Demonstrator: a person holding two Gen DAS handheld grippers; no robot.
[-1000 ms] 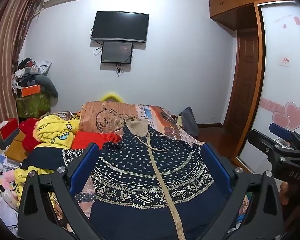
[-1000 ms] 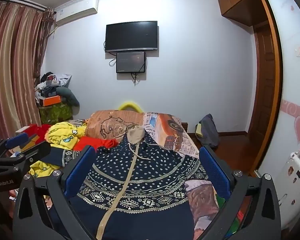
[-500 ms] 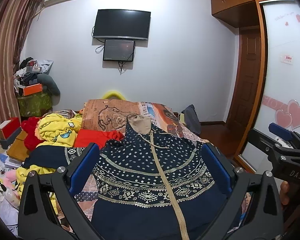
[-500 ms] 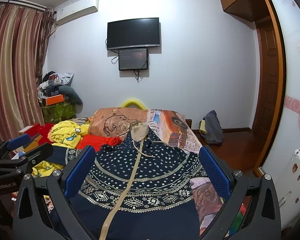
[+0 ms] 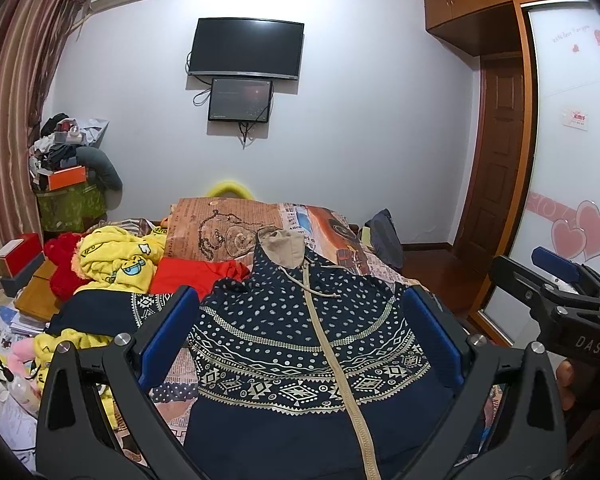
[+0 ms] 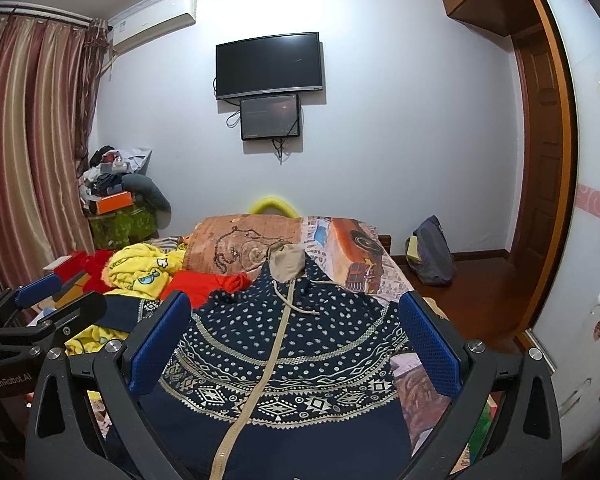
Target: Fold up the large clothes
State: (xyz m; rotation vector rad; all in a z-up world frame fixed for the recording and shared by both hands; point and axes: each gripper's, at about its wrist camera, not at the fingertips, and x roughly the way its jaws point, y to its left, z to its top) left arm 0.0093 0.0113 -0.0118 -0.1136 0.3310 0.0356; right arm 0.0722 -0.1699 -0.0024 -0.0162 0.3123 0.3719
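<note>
left view: thumb (image 5: 565,376) on right gripper (image 5: 556,276) | right view: bag (image 6: 430,252)

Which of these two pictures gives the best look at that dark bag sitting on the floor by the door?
The right wrist view. There the dark bag stands in full sight on the wooden floor against the wall, beyond the bed. In the left wrist view the same bag is smaller, and the bed's edge hides its lower part.
</note>
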